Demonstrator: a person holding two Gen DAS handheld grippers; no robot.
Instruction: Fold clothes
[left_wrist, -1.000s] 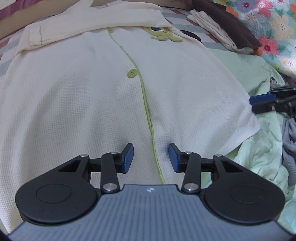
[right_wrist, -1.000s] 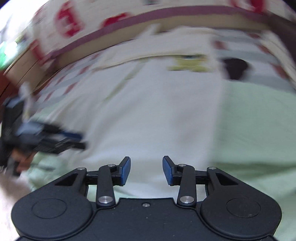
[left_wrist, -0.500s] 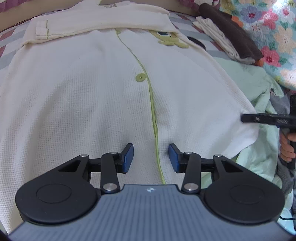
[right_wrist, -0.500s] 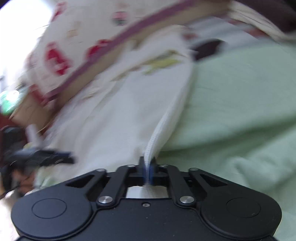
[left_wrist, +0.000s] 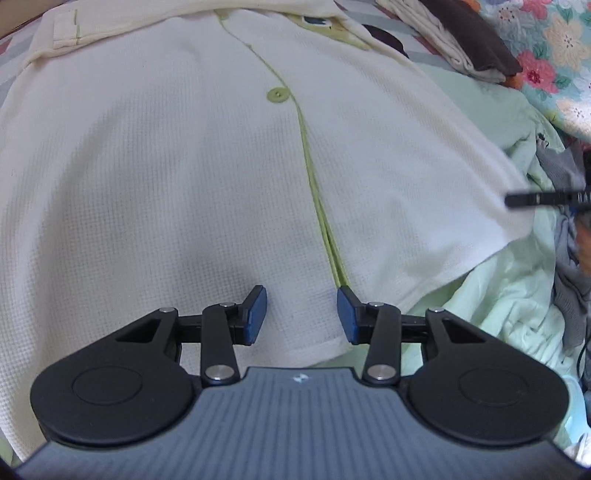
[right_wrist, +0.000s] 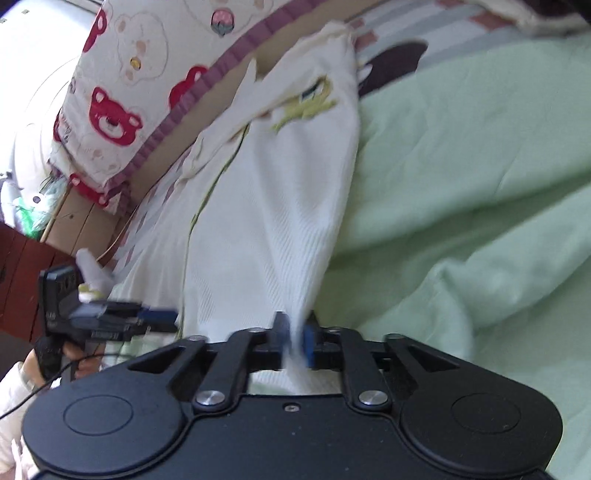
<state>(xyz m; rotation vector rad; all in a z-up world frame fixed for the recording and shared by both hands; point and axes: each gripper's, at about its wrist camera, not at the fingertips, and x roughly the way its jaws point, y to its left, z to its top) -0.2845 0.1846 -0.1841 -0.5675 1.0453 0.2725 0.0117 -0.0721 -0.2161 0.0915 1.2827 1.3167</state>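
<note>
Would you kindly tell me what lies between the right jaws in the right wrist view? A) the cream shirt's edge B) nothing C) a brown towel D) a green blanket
A: the cream shirt runs down in a taut fold into the right gripper, whose jaws, just reopening a little, have its edge bunched between them.

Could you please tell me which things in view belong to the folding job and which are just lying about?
Part of the job:
- cream shirt
- right gripper, fabric between its jaws, which have just been opening
- left gripper, open over the hem

Lying about:
- green blanket
- bear-print pillow
- folded clothes
</note>
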